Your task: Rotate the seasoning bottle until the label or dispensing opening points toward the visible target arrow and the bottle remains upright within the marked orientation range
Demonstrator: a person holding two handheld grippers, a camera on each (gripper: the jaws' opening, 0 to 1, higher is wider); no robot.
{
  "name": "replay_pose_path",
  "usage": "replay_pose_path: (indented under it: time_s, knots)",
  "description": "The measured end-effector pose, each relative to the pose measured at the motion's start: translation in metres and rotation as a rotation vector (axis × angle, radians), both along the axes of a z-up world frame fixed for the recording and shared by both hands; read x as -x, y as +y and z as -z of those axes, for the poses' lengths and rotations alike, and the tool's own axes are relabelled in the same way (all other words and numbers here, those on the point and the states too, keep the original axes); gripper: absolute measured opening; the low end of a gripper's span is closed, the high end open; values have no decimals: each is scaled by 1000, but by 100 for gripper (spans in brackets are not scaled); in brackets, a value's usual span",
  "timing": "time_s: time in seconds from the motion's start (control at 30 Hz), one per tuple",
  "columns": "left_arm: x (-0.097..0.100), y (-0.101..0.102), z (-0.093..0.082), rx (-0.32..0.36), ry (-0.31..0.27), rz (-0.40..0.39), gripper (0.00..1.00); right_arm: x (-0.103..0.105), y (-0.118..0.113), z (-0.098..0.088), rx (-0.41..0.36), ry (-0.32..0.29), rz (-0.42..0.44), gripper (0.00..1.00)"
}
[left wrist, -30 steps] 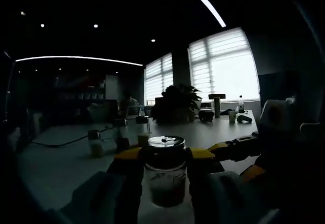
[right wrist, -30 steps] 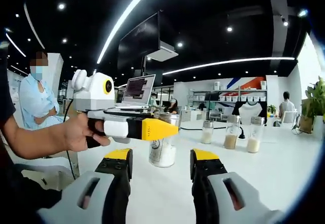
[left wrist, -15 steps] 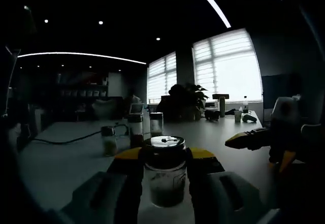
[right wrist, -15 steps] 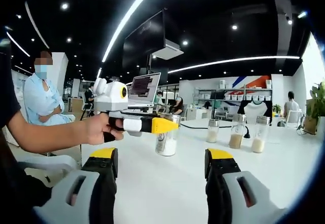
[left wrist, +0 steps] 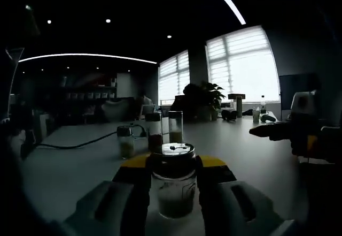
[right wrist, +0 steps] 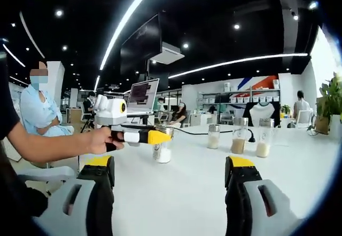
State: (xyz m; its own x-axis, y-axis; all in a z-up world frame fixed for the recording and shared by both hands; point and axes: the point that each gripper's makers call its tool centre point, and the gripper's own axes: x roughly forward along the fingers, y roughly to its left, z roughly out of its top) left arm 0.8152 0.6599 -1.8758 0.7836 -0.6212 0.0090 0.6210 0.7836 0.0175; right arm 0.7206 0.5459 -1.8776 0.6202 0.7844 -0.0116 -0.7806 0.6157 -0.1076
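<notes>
The seasoning bottle (left wrist: 172,185), a clear glass jar with a metal lid and pale powder in its lower half, stands upright between the yellow-tipped jaws of my left gripper (left wrist: 172,165), which is shut on it. The right gripper view shows the same bottle (right wrist: 162,153) on the white table (right wrist: 181,198), gripped by the left gripper (right wrist: 160,138) in a person's hand. My right gripper (right wrist: 170,164) stands wide open in front of it, well apart from it, with nothing between its jaws. It also appears at the right edge of the left gripper view as right gripper (left wrist: 286,131).
Three other seasoning bottles (right wrist: 238,138) stand in a row further back on the table, also seen as bottles (left wrist: 152,135). A cable (left wrist: 75,145) crosses the table. An open laptop (right wrist: 141,94) and a seated person (right wrist: 35,110) are at the left, a plant (right wrist: 331,99) at the right.
My right gripper's jaws have spread wider and it has drawn back from the bottle. The left gripper stays shut on the bottle, and its view has swung, shifting the background bottles rightward.
</notes>
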Motion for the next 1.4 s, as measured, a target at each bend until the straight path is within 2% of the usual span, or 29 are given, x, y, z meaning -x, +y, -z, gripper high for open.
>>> replay_pose_path:
  time_s: [0.07,0.1,0.3,0.53,0.73,0.9,1.0,1.4]
  knots:
    - [-2,1,2,1,4,-3,35,1,2,0,-16,21,-16,99]
    - [-3,1,3,1,5,-4,35,3,2,0,-26,39,-31,99]
    - [-6,5,5,1,12,-16,35,-1,-3,-2,-44,37,-9,99]
    - [-7,7,12,-29,12,-17,35,-7,-10,-1,-55,43,23,99]
    - [-8,9,13,4,4,-10,35,-14,-21,-3,-69,29,77,99]
    - [-7,10,14,31,-6,11,35,-16,-22,1,-71,41,80,99]
    - [-6,8,13,10,-28,7,35,-16,-21,2,-68,44,79,99]
    - [-7,8,13,22,-12,23,35,-17,-22,4,-64,48,82,99]
